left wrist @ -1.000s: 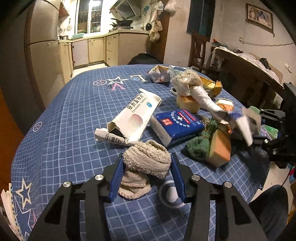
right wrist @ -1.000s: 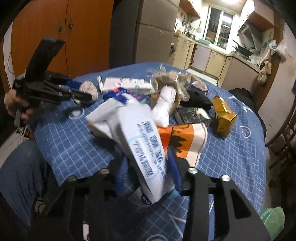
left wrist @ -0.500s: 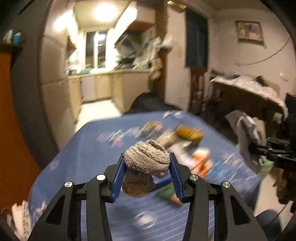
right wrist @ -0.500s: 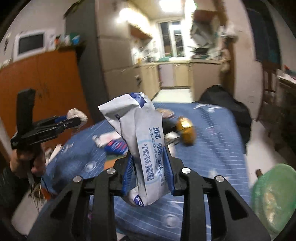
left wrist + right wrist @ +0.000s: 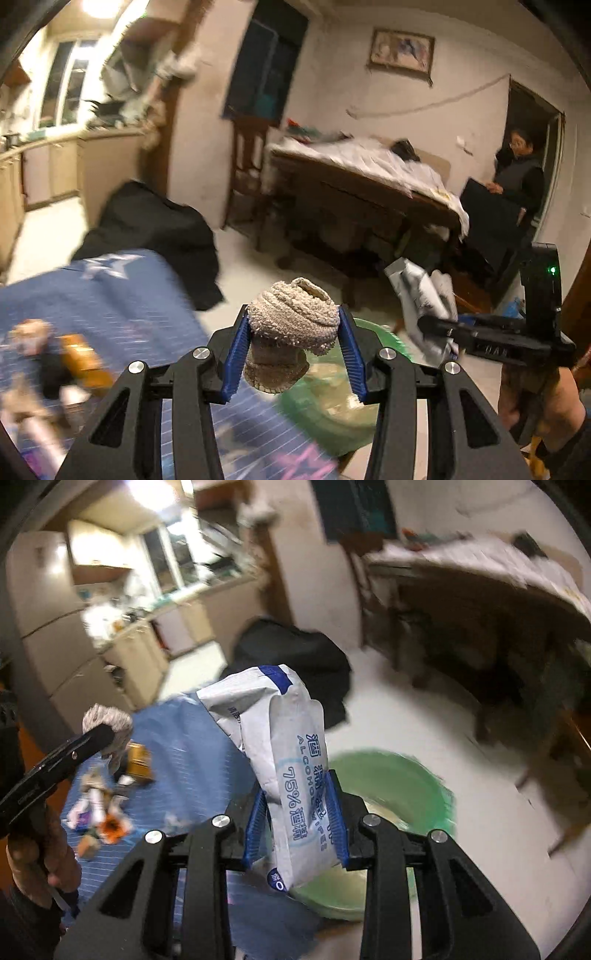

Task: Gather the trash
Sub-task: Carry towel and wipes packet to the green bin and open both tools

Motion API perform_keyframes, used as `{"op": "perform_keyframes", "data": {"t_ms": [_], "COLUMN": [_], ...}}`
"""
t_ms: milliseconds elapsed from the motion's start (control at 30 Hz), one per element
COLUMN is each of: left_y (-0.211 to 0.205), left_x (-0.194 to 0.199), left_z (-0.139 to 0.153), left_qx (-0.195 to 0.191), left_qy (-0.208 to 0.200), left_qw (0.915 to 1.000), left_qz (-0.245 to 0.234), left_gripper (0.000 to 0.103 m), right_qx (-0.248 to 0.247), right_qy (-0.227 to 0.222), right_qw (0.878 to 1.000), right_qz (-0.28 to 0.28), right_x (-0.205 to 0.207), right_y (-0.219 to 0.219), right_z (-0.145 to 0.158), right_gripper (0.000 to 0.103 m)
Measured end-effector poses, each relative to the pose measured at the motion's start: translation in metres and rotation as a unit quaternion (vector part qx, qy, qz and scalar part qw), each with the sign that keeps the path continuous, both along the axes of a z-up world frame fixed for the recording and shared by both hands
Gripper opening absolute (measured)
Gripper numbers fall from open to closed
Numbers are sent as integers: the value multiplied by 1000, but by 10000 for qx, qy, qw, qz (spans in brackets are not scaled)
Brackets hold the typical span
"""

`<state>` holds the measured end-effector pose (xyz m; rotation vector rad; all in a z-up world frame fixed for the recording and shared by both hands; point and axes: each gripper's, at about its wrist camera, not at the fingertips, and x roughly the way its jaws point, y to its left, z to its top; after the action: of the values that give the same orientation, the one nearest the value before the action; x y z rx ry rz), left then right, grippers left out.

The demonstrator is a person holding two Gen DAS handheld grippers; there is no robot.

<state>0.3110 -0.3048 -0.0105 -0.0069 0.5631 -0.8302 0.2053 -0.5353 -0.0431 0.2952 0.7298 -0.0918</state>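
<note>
Bin first: I see the round green plastic bin (image 5: 406, 775) below both loads. My right gripper (image 5: 297, 823) pinches a light, crinkly white alcohol-wipe pack (image 5: 280, 760) mid-body; my left gripper (image 5: 293, 354) squeezes a soft beige knitted sock (image 5: 293, 317).

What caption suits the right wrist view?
Right gripper holds a white alcohol wipes packet above a green bag-lined bin.

Dim, ceiling-lit, fisheye-warped views, surroundings seemingly motion-blurred
</note>
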Motion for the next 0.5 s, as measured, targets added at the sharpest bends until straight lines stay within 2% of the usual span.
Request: {"op": "perform_keyframes", "data": {"t_ms": [133, 233, 367, 500], "left_y": [-90, -132, -166, -188], "left_x": [17, 26, 50, 57], "left_z": [-33, -65, -102, -122], "left_qx": [373, 632, 815, 855], "left_qy": [329, 543, 770, 889], "left_qw": [9981, 9956, 9928, 9912], "left_qz": [-351, -422, -420, -480], "left_gripper": [47, 47, 47, 47], "right_qx": [164, 255, 307, 365], "right_qy": [458, 639, 787, 818], "right_qw": [9984, 9968, 9955, 9950], "right_qz": [-281, -409, -434, -453], "right_x": [1, 2, 11, 16], "right_y": [-33, -51, -57, -67], "right_z": [-37, -58, -71, -75], "right_gripper": [30, 30, 30, 30]}}
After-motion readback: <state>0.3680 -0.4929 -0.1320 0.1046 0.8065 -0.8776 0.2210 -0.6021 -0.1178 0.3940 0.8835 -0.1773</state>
